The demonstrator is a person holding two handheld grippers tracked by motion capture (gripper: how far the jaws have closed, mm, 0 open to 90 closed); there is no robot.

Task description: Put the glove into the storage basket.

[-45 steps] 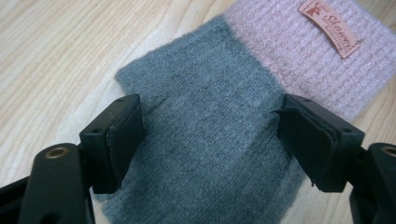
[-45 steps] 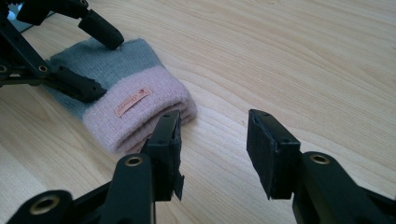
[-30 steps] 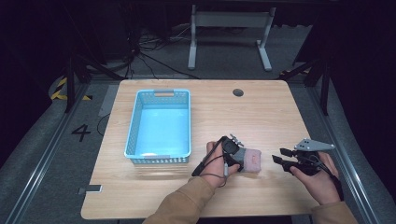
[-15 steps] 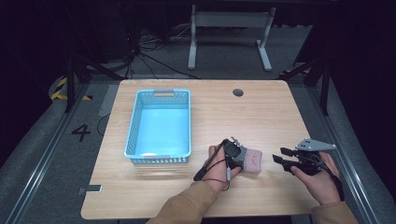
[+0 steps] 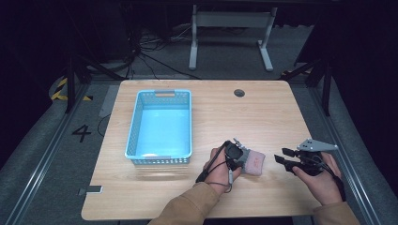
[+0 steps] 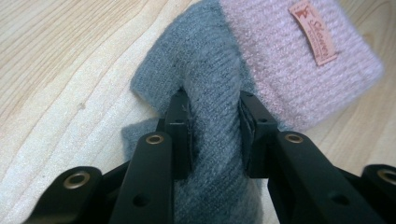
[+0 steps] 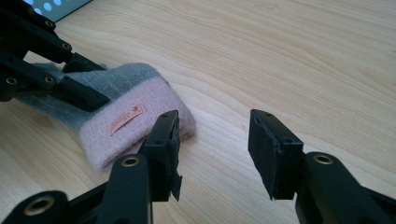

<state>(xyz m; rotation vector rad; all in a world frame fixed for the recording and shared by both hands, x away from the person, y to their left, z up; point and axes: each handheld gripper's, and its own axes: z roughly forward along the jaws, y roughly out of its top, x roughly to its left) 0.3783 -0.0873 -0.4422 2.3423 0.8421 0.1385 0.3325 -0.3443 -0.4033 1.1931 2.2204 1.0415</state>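
A knit piece (image 5: 255,162), grey at one end and pink with a small label at the other, lies on the wooden table (image 5: 263,112) near its front edge. My left gripper (image 5: 240,153) is over its grey end. Its jaws have just been closing, and in the left gripper view (image 6: 215,135) the pads pinch a raised fold of the grey knit (image 6: 210,84). My right gripper (image 5: 285,158) is held just right of the pink end (image 7: 135,121) and stands open (image 7: 212,149), with bare table between its pads. The left gripper (image 7: 93,84) also shows in the right gripper view.
A light blue plastic basket (image 5: 159,157) with nothing in it stands left of the hands, its long side running away from me. A round cable hole (image 5: 239,93) sits near the table's far edge. A metal stand (image 5: 230,28) is on the floor beyond.
The left gripper's jaws have drawn together on the grey end of the knit piece, with the hand shifting only slightly. The right hand and its gripper have kept still.
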